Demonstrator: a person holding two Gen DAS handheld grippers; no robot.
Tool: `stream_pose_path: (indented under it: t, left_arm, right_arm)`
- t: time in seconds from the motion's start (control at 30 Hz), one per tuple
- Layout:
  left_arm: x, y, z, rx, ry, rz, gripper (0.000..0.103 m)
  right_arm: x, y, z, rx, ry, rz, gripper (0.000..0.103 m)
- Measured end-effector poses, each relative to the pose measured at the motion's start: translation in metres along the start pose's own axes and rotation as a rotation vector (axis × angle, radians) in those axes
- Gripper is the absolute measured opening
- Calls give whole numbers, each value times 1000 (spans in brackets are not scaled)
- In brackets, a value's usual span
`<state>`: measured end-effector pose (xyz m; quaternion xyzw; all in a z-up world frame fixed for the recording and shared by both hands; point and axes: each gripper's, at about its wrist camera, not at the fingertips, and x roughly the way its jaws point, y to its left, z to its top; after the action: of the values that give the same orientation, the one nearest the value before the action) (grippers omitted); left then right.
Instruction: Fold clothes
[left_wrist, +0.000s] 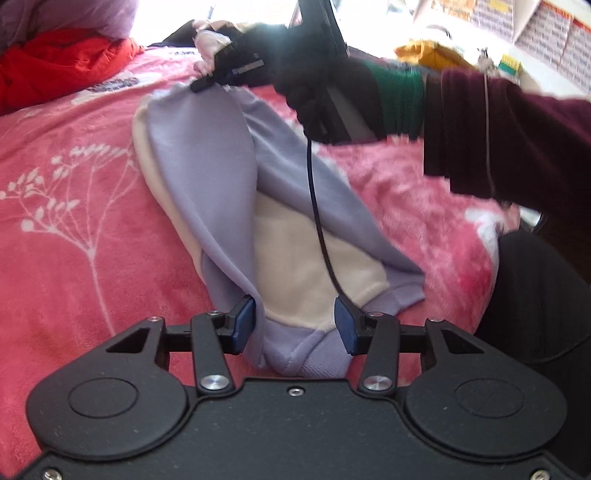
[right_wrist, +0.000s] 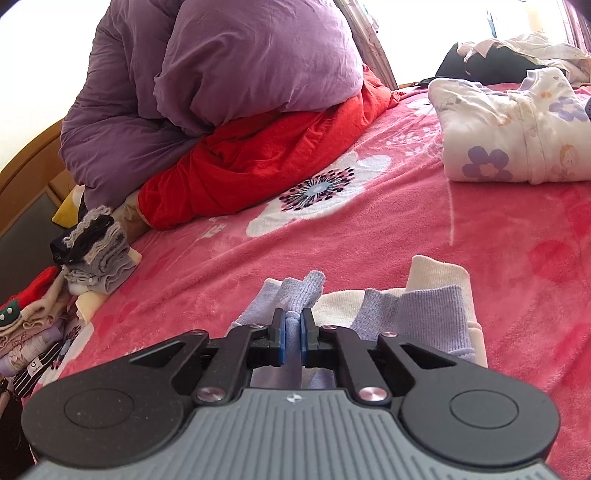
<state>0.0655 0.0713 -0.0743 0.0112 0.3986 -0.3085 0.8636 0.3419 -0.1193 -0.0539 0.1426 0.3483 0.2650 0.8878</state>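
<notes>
Right gripper (right_wrist: 294, 326) clamping lilac garment's cuff (right_wrist: 301, 291) on pink blanket (right_wrist: 369, 229); left gripper (left_wrist: 294, 323) gaping w/ waistband (left_wrist: 295, 354) between, cable (left_wrist: 317, 206) crossing, gloved hand (left_wrist: 306, 74) reaching over.

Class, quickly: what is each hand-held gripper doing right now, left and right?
Left hand-held gripper: open, jaws either side of the lilac garment's near end, not pinching it.
Right hand-held gripper: shut on the garment's ribbed edge.

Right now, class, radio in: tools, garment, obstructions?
Right tool shut on the lilac trousers. Left tool open astride their waist. Black cable hangs across the trousers.
</notes>
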Motion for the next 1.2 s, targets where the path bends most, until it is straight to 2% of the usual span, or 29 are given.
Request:
stream_pose_path:
  t: [0.1, 0.43, 0.67, 0.73, 0.83, 0.9, 1.0, 1.13, 1.2]
  left_arm:
    - [6, 1, -4, 11, 45, 20, 46]
    - [8, 3, -3, -13, 56, -3, 53]
    - [8, 4, -1, -19, 58, -15, 55]
    - [8, 5, 0, -20, 60, -15, 56]
    - [8, 4, 0, -19, 59, -15, 57]
    - [7, 4, 0, -18, 59, -14, 57]
    - [3, 5, -1, -13, 50, -8, 58]
    - [-14, 12, -4, -34, 9, 1, 59]
    - [-22, 17, -5, -55, -13, 2, 59]
  right_arm:
    - [1, 0, 0, 4, -4, 3, 9]
    - [4, 1, 2, -12, 13, 36, 10]
    - [19, 3, -1, -78, 94, -28, 13]
    - [17, 6, -2, -85, 82, -53, 16]
    - [4, 13, -2, -102, 7, -115, 29]
    - [-6, 19, -2, -146, -33, -138, 30]
    - [-17, 39, -12, -217, -46, -99, 32]
    - [-22, 68, -36, -341, 22, -37, 31]
    - [-30, 80, -51, -343, 40, 6, 31]
